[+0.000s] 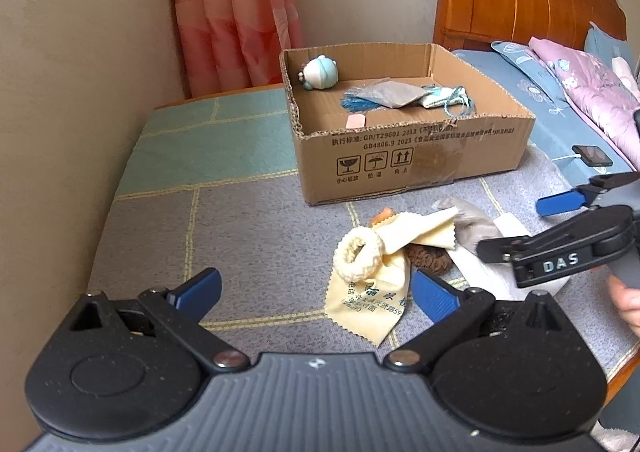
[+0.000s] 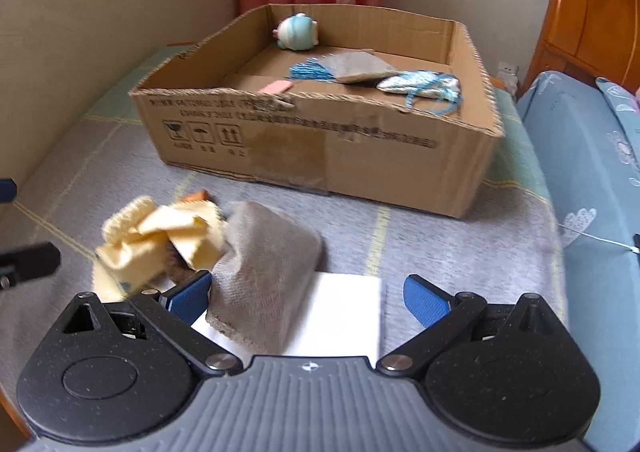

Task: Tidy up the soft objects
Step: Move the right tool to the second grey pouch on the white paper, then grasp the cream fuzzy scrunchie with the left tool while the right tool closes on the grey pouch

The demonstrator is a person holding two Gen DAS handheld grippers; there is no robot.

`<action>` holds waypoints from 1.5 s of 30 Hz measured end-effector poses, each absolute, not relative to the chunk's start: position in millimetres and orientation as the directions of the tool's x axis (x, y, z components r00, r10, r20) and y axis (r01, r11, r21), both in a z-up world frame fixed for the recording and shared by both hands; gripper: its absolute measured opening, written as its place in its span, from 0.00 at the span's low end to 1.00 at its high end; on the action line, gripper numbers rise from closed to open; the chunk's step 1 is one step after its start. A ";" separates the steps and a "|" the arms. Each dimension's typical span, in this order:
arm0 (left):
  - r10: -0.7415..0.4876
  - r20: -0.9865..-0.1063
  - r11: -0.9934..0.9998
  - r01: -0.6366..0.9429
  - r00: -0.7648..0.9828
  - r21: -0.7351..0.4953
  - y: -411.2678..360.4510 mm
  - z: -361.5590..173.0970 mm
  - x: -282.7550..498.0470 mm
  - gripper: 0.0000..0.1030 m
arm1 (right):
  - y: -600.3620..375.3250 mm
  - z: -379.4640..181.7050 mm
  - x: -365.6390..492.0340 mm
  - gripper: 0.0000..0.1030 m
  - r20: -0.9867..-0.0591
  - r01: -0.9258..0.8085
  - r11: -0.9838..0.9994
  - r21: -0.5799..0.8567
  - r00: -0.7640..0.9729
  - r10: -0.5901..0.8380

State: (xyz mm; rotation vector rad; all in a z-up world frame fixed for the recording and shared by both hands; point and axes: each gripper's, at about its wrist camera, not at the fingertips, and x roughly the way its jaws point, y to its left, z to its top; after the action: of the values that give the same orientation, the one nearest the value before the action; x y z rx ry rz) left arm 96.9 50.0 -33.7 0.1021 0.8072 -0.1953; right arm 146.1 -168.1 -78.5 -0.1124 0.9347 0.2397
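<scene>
A cardboard box (image 1: 420, 159) (image 2: 360, 155) stands on the mat and holds a pale blue plush toy (image 1: 320, 72) (image 2: 297, 32), a blue tassel (image 2: 310, 71), a grey cloth (image 1: 386, 95) and a silver pouch (image 2: 420, 85). In front of it lies a pile: a cream knitted ring (image 1: 357, 256), a yellow cloth (image 1: 376, 292) (image 2: 160, 244), a grey mesh cloth (image 2: 264, 272) and a white sheet (image 2: 340, 316). My left gripper (image 1: 316, 294) is open and empty, low before the pile. My right gripper (image 2: 308, 298) is open around the grey mesh cloth; it also shows in the left wrist view (image 1: 516, 226).
A grey and green patterned mat (image 1: 240, 219) covers the surface. A wall and pink curtain (image 1: 236, 11) stand behind the box. A bed with blue sheets (image 2: 592, 171), a pink quilt (image 1: 588, 91) and a wooden headboard lies to the right. A phone (image 1: 592, 155) lies on the bed.
</scene>
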 end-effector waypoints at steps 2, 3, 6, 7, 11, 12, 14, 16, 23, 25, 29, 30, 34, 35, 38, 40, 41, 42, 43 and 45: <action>-0.137 -0.730 0.976 0.218 0.669 0.017 48.7 -36.1 99.0 0.98 | -175.2 -81.0 144.9 0.99 -0.812 -0.240 0.971 0.004 0.566 0.143; -0.138 -0.732 0.975 0.220 0.667 0.017 48.1 -37.4 100.2 0.98 | -178.5 -82.7 144.5 0.99 -0.813 -0.231 0.973 0.002 0.565 0.136; -0.147 -0.736 0.975 0.222 0.660 0.005 48.8 -41.6 104.1 0.98 | -185.8 -88.1 144.4 0.99 -0.819 -0.206 0.979 -0.008 0.563 0.112; -0.151 -0.737 0.976 0.220 0.659 -0.003 49.7 -42.9 105.8 0.98 | -187.3 -89.9 144.1 0.99 -0.819 -0.200 0.980 -0.009 0.564 0.108; -0.176 -0.727 0.979 0.198 0.664 -0.056 57.9 -47.5 113.8 0.97 | -187.5 -93.0 140.7 1.00 -0.815 -0.198 0.980 -0.008 0.569 0.108; -0.180 -0.725 0.979 0.196 0.665 -0.064 58.9 -48.8 116.2 0.96 | -186.7 -93.5 139.5 1.00 -0.814 -0.199 0.980 -0.014 0.572 0.105; -0.188 -0.724 0.977 0.202 0.663 -0.069 58.4 -51.8 121.4 0.96 | -184.0 -94.6 136.8 1.00 -0.811 -0.203 0.979 -0.027 0.577 0.097; -0.194 -0.728 0.976 0.207 0.658 -0.073 56.4 -55.1 127.2 0.96 | -181.5 -94.4 134.3 1.00 -0.809 -0.207 0.978 -0.039 0.581 0.091; -0.195 -0.746 0.974 0.213 0.637 -0.073 49.8 -67.9 141.2 0.96 | -178.7 -93.5 134.4 1.00 -0.809 -0.207 0.977 -0.046 0.581 0.085; -0.173 -0.749 0.979 0.193 0.639 -0.062 54.5 -69.2 142.5 0.96 | -179.0 -93.5 135.0 1.00 -0.810 -0.205 0.978 -0.042 0.580 0.087; -0.133 -0.740 0.989 0.135 0.659 -0.057 71.8 -65.7 142.0 0.96 | -179.1 -93.2 135.9 1.00 -0.810 -0.208 0.977 -0.043 0.579 0.088; -0.120 -0.739 0.991 0.121 0.663 -0.053 76.3 -64.8 142.2 0.96 | -179.1 -93.2 136.1 1.00 -0.810 -0.210 0.977 -0.044 0.579 0.087; -0.061 -0.737 0.997 0.079 0.673 -0.010 88.6 -64.8 144.2 0.96 | -176.9 -92.1 135.7 1.00 -0.807 -0.218 0.974 -0.056 0.584 0.084; -0.057 -0.735 0.997 0.077 0.675 -0.007 90.3 -64.7 144.0 0.96 | -176.2 -91.5 135.2 1.00 -0.806 -0.221 0.973 -0.061 0.586 0.083; -0.086 -0.722 0.994 0.111 0.687 -0.013 89.3 -64.0 142.0 0.96 | -174.9 -88.7 133.2 1.00 -0.799 -0.232 0.970 -0.071 0.595 0.084; -0.103 -0.717 0.989 0.147 0.690 0.000 83.7 -65.7 141.1 0.95 | -174.0 -86.1 131.9 1.00 -0.793 -0.245 0.967 -0.071 0.602 0.095; -0.110 -0.713 0.986 0.164 0.693 0.008 81.1 -67.1 141.1 0.92 | -173.0 -84.8 130.8 1.00 -0.789 -0.254 0.964 -0.071 0.606 0.102; -0.118 -0.708 0.984 0.180 0.696 0.013 78.3 -68.9 141.8 0.83 | -172.5 -83.9 130.3 0.99 -0.785 -0.260 0.963 -0.071 0.610 0.107; -0.126 -0.708 0.981 0.193 0.695 0.015 75.9 -71.0 143.3 0.79 | -171.6 -83.0 130.0 0.99 -0.782 -0.265 0.962 -0.069 0.612 0.113; -0.133 -0.717 0.979 0.202 0.685 0.012 72.5 -76.7 148.0 0.67 | -170.8 -81.5 130.4 0.99 -0.780 -0.273 0.960 -0.058 0.613 0.127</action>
State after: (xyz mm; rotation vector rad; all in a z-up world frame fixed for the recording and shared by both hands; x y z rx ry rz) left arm 148.0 72.5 -76.7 0.0921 0.7949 -0.1875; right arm 130.4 -170.8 -81.5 -0.1781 0.8823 0.2323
